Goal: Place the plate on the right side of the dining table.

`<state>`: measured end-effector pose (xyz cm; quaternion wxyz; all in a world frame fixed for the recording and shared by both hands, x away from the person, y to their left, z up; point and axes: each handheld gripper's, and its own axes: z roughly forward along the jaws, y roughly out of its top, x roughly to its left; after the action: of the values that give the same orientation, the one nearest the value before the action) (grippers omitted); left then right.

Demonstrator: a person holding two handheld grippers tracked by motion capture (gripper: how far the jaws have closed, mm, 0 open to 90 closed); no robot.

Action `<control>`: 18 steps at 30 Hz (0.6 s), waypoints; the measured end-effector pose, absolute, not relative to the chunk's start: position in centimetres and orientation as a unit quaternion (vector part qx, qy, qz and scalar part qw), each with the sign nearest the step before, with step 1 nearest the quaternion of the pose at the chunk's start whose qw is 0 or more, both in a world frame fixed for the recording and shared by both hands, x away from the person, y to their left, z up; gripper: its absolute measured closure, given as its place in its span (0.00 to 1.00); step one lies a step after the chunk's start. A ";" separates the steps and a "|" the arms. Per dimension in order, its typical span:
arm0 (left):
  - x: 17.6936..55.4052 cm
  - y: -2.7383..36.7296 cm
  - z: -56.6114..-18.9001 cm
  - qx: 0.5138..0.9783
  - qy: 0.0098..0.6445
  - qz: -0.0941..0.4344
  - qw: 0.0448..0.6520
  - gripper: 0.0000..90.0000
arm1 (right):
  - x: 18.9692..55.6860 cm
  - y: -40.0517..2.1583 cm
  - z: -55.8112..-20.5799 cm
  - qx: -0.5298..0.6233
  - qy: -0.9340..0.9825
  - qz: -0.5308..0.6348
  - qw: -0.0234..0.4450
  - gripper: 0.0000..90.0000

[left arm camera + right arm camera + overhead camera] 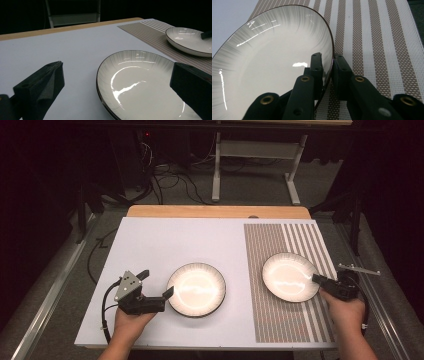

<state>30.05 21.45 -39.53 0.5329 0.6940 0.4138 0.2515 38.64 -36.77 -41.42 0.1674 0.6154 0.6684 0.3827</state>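
Two white plates with dark rims are on the table. The left plate (196,289) (140,85) rests on the white table top (165,240). My left gripper (156,284) (117,67) is at its left edge, open wide, one jaw over the plate and the other over bare table. The right plate (290,276) (274,57) (187,40) lies on a brown and white striped placemat (295,320) (367,37). My right gripper (320,279) (327,58) is shut on its right rim, one jaw inside the plate and one outside. Whether this plate is raised I cannot tell.
A wooden edge (215,211) runs along the table's far side, with a white desk frame (255,165) and cables on the floor beyond. Metal rails (45,305) flank the table. Bare white surface lies behind the left plate.
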 end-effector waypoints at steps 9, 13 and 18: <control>29.8 21.6 -39.8 0.699 0.409 0.254 0.529 0.00 | 38.1 -36.7 -41.1 0.598 0.675 0.372 0.221 0.80; 29.6 21.5 -39.7 0.698 0.410 0.255 0.528 0.00 | 37.2 -36.8 -40.1 0.569 0.672 0.402 0.251 0.64; 29.3 21.4 -39.4 0.695 0.407 0.262 0.531 0.00 | 35.7 -35.8 -38.1 0.519 0.676 0.435 0.290 0.42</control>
<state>29.33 21.37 -39.41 0.5314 0.6954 0.4066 0.2622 35.67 -35.79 -38.14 0.2904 0.5190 0.6762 0.4347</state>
